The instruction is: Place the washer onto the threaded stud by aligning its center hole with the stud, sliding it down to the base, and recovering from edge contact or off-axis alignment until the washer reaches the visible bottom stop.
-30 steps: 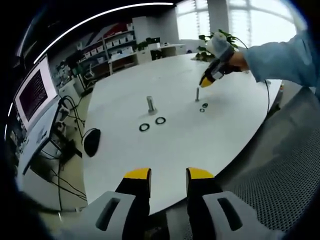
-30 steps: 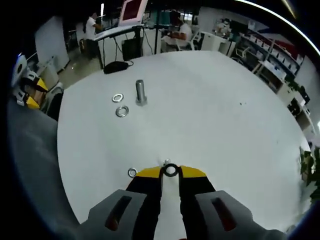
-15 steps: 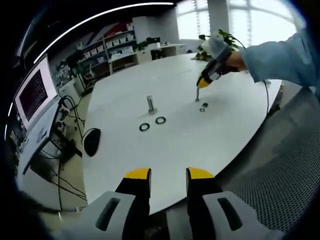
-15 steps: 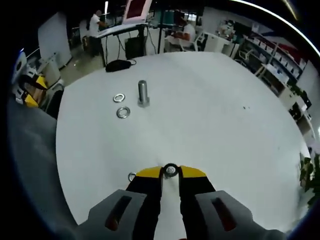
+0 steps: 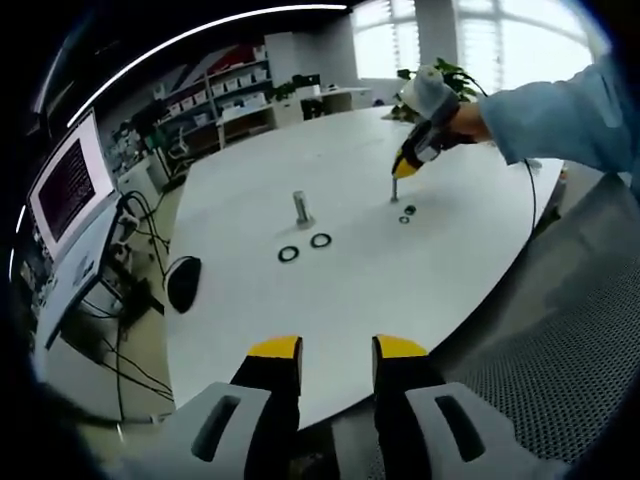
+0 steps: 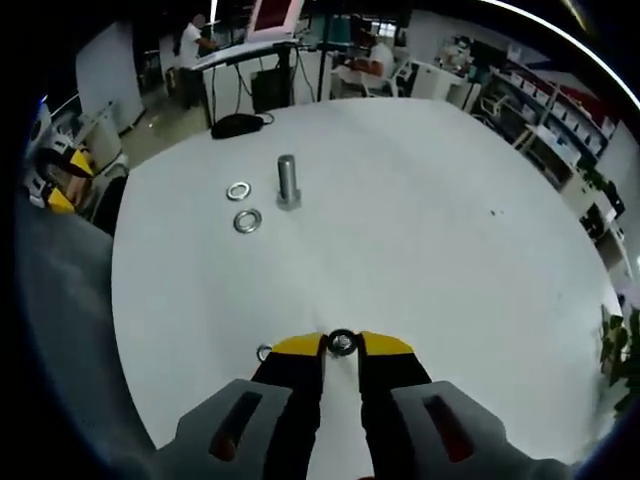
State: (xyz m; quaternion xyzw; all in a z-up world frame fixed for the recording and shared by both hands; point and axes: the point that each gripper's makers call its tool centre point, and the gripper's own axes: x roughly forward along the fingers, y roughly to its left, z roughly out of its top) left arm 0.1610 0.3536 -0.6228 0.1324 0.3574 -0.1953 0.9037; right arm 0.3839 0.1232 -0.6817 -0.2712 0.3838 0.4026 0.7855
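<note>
Holding small grey metal washer (image 6: pixel 342 342) clamped in my right gripper (image 6: pixel 341 345) over thin threaded steel stud (image 5: pixel 394 188) | not yet bottomed | left gripper (image 5: pixel 337 349) idle, jaws apart

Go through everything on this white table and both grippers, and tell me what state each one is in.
Right gripper: shut on the small metal washer.
Small metal washer: held over the thin threaded stud's tip.
Thin threaded stud: upright under the right gripper.
Left gripper: open, holding nothing, off the table edge.
Thick grey bolt: standing upright, bare.
Two large washers: lying flat beside the bolt.
</note>
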